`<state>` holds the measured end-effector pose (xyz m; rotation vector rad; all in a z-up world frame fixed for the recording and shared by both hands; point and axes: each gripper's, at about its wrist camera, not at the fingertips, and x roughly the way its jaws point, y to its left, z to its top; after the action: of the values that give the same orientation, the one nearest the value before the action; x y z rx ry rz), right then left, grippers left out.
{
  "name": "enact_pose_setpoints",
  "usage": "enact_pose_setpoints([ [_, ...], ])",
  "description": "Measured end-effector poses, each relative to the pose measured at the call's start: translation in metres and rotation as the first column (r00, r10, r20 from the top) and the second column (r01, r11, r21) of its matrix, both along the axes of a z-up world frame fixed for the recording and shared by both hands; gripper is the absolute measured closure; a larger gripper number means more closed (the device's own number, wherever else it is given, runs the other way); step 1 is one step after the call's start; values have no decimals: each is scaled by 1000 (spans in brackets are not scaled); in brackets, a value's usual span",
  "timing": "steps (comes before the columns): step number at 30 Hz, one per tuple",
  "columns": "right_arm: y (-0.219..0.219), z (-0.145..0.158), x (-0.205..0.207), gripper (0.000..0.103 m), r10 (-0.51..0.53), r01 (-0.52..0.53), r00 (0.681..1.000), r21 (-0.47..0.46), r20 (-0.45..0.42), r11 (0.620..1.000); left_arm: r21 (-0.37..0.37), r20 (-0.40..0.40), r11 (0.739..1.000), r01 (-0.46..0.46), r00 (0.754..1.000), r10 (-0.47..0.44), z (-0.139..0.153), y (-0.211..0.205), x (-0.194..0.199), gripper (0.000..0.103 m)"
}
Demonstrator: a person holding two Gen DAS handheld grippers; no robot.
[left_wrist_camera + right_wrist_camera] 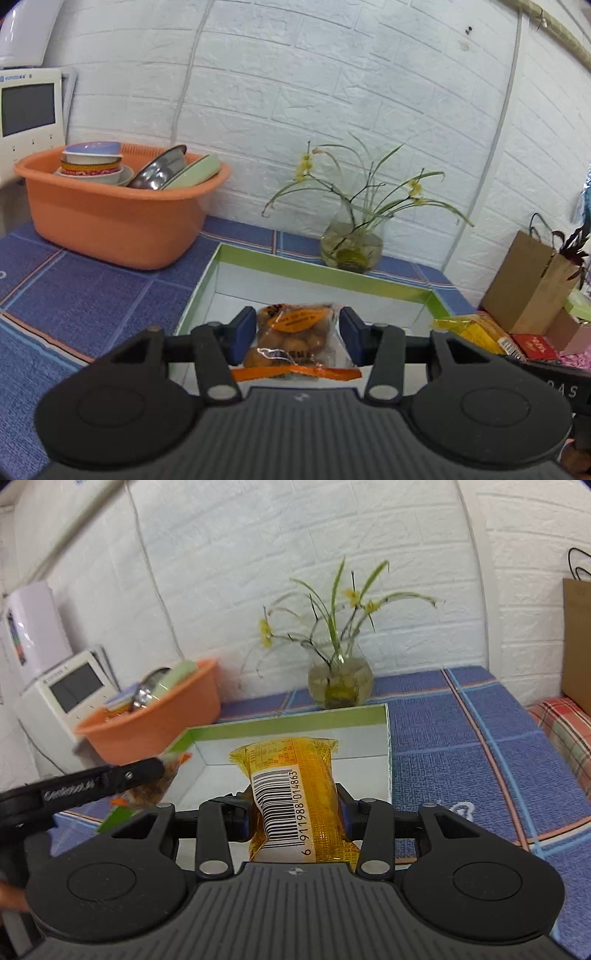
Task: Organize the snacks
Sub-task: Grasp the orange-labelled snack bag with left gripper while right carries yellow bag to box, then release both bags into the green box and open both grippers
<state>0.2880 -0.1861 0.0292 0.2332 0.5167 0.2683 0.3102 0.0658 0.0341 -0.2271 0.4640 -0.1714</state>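
My left gripper (297,334) is shut on a clear snack bag of brown balls with an orange label (291,336), held over the near edge of a shallow white box with a green rim (321,271). My right gripper (293,812) is shut on a yellow snack packet with a barcode (295,794), held above the same box (291,722). The left gripper (110,779) with its bag shows at the left of the right wrist view. The yellow packet (476,332) shows at the right of the left wrist view.
An orange basin (114,221) of bowls and plates stands at the back left on the blue tiled counter (74,288). A glass vase with a plant (351,247) stands behind the box. A brown paper bag (528,284) and small boxes sit at the right.
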Motion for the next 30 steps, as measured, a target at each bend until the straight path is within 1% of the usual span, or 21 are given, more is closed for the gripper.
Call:
enact_pose_setpoints([
  [2,6,-8,14,33,-11,11,1000,-8,-29,1000,2,-10,1000,-8,1000,8,-6,2,4,61],
  [5,12,-20,30,31,-38,38,997,-5,-68,999,15,-23,1000,-1,1000,1,-11,2,9,60],
  [6,15,-20,31,29,-45,43,998,-36,-51,998,21,-32,1000,1,999,-1,-13,2,10,60],
  [7,17,-21,32,22,-29,26,998,-52,-51,998,24,-40,1000,5,999,-4,-14,1,12,60],
  [8,18,-19,32,9,-2,-1,999,-53,-54,999,26,-43,1000,7,999,-6,-15,1,13,57],
  [9,17,-18,30,0,8,-10,999,-37,-51,999,28,-42,1000,8,999,-7,-15,1,12,53],
  [10,14,-15,26,0,6,-6,999,-11,-39,1000,31,-40,1000,5,999,-4,-14,1,11,50],
  [11,11,-13,22,0,1,0,1000,14,-23,1000,32,-34,999,0,999,1,-12,2,10,44],
  [13,4,-5,13,0,-17,17,1000,51,3,999,36,-16,999,1,1000,0,-7,3,6,42],
  [15,-4,3,-1,0,-57,55,998,61,33,997,37,1,999,3,1000,-3,1,8,1,34],
  [17,-14,10,-23,0,-83,78,994,78,74,994,34,19,999,-8,1000,7,9,15,-5,32],
  [19,-25,12,-52,0,-75,61,990,119,119,991,29,29,1000,-12,1000,11,18,24,-13,27],
  [20,-29,12,-67,0,-59,41,989,136,134,990,26,37,1000,-13,999,13,22,28,-18,23],
  [22,-37,11,-98,0,-32,5,986,160,163,987,40,48,999,-15,999,13,30,35,-30,7],
  [23,-41,11,-112,0,-25,-6,984,170,176,986,50,60,999,-21,998,18,33,39,-39,2],
  [24,-46,10,-125,0,-21,-13,982,179,186,984,57,67,998,-18,998,14,34,42,-46,2],
  [27,-68,8,-157,0,-40,0,980,201,194,980,77,38,997,4,999,-7,32,48,-71,2],
  [28,-77,7,-165,0,-68,29,980,204,188,979,89,28,996,18,999,-20,29,48,-77,2],
  [29,-86,6,-171,0,-97,61,979,194,180,979,109,1,994,21,1000,-21,26,47,-84,2],
  [30,-92,4,-174,0,-123,93,977,172,173,981,112,-16,994,10,1000,-8,22,47,-92,2],
])
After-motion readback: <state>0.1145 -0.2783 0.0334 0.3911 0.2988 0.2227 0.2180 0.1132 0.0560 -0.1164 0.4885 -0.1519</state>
